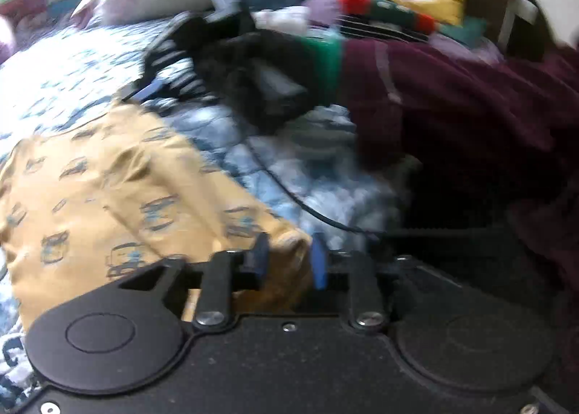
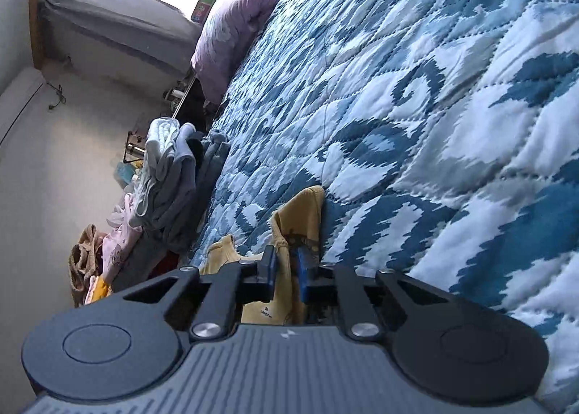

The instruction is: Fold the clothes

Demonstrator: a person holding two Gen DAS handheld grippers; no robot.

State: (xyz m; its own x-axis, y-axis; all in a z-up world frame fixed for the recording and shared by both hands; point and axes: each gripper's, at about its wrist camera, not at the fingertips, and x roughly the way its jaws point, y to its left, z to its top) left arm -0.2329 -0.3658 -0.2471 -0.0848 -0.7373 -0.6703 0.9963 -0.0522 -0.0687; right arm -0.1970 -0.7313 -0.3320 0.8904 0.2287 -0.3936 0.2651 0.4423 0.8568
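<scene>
risk here: the left tongs [image 1: 289,258] stand partly open, so the yellow garment [image 1: 108,190] may slide free and the fold collapses onto the bed quilt [image 2: 416,106]. a bunched corner sits between those pads, not clearly pinched. the right tongs [image 2: 286,271] are nearly closed, pinching a yellow edge, its cloth poking up ahead. the rest lies spread on the quilt.
</scene>
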